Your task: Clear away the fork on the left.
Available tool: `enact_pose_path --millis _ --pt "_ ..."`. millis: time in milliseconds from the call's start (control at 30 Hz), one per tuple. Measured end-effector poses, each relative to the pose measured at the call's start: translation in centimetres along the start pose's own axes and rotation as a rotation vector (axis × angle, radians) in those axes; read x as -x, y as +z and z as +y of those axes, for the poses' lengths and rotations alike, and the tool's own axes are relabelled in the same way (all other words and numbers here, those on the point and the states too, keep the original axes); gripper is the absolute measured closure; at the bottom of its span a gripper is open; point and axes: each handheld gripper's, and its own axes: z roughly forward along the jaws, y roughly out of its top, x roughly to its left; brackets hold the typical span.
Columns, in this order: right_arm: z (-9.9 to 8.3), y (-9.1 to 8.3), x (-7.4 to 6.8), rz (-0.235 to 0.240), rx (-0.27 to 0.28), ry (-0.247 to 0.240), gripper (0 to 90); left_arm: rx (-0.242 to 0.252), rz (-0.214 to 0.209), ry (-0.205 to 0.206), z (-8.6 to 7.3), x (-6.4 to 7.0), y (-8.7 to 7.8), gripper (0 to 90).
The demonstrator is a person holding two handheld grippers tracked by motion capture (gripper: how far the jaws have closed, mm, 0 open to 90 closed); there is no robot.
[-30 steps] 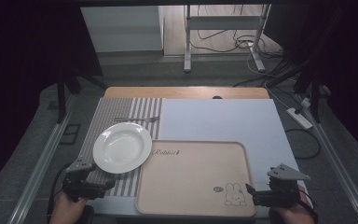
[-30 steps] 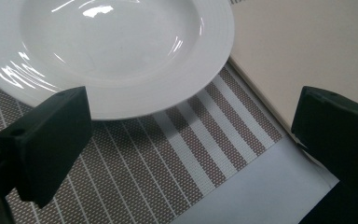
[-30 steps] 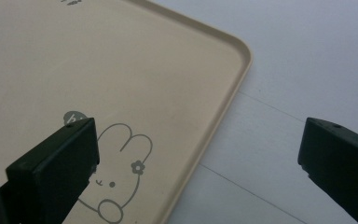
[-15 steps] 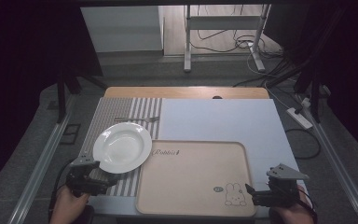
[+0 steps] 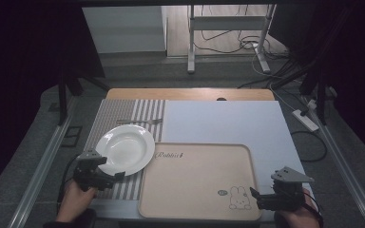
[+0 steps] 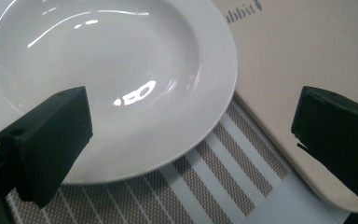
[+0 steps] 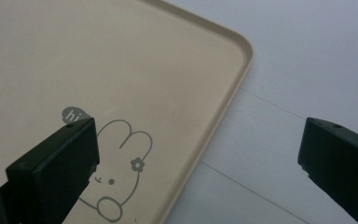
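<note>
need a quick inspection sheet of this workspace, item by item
surface: wooden table covered by a pale sheet and a striped placemat
job's things: white plate on the placemat; beige rabbit tray beside it, nothing on it
clutter: fork beyond the plate
grippers: left gripper open at the plate's near rim; right gripper open at the tray's near right corner
cables: loose cables and a power strip on the floor
surroundings: metal stand, dark curtains

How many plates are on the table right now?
1. A white plate sits on the striped placemat at the table's left side, beside the beige tray, just ahead of the left gripper. Nothing in view could hide another.
</note>
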Motion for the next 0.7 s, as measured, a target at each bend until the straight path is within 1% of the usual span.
enact_pose_path --millis 67,100,133,267,300,333,433,533,567,600,633,667,700 --pt "0.0 0.0 0.0 0.001 -0.001 0.0 0.0 0.001 -0.002 0.007 0.3 -0.1 0.3 0.0" --pt "0.0 0.0 0.0 0.0 -0.002 -0.002 0.0 -0.009 0.003 0.017 0.6 -0.2 0.7 0.0" --pt "0.0 0.0 0.0 0.0 -0.002 -0.002 0.0 -0.009 0.003 0.017 0.6 -0.2 0.7 0.0" --pt "0.0 0.1 0.0 0.0 -0.004 -0.001 0.0 -0.015 -0.004 0.022 1.1 -0.4 1.5 0.0" --pt "0.0 0.1 0.0 0.001 -0.004 -0.001 0.0 -0.016 -0.006 0.029 1.4 -0.5 1.9 0.0" --pt "0.0 0.1 0.0 0.001 -0.004 -0.001 0.0 -0.016 -0.006 0.029 1.4 -0.5 1.9 0.0" --pt "0.0 0.1 0.0 0.001 -0.005 -0.001 0.0 -0.022 -0.012 0.037 2.1 -0.7 2.8 0.0" --pt "0.0 0.1 0.0 0.001 -0.006 -0.001 0.0 -0.029 -0.017 0.043 2.5 -0.8 3.3 0.0" --pt "0.0 0.1 0.0 0.002 -0.006 -0.001 0.0 -0.033 -0.019 0.047 2.8 -0.9 3.7 0.0" --pt "0.0 0.1 0.0 0.002 -0.006 -0.001 0.0 -0.033 -0.019 0.047 2.8 -0.9 3.7 0.0" --pt "0.0 0.1 0.0 0.002 -0.008 -0.001 0.0 -0.038 -0.023 0.049 3.1 -1.0 4.2 0.0" --pt "0.0 0.1 0.0 0.002 -0.008 -0.001 0.0 -0.038 -0.023 0.049 3.1 -1.0 4.2 0.0" --pt "0.0 0.1 0.0 0.002 -0.008 0.0 0.0 -0.045 -0.023 0.058 3.5 -1.0 4.6 0.0"
